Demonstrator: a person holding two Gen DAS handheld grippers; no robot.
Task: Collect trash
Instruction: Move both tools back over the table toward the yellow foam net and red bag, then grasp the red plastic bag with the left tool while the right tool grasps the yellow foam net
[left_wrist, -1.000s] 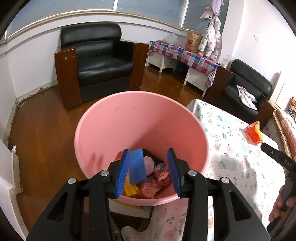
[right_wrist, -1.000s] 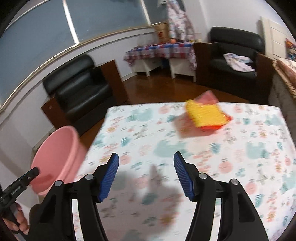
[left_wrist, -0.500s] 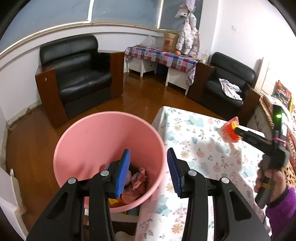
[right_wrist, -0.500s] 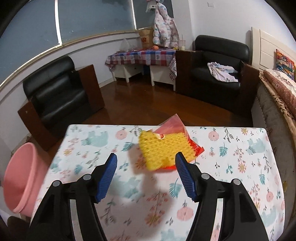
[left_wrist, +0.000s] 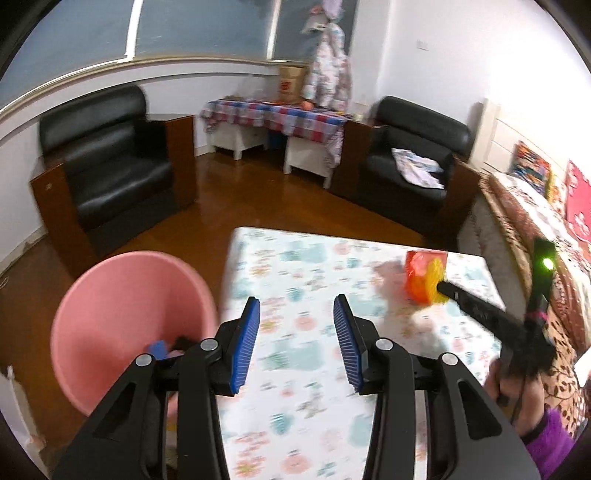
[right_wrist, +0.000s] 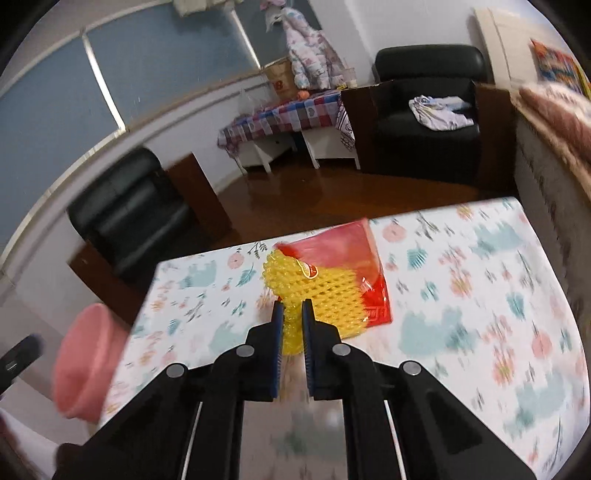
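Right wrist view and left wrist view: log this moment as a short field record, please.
right hand-held gripper: shut on yellow foam net
left hand-held gripper: open, holds nothing, over the table
red plastic bag: flat on the table, under the net
pink bucket: beside the table's edge, trash inside
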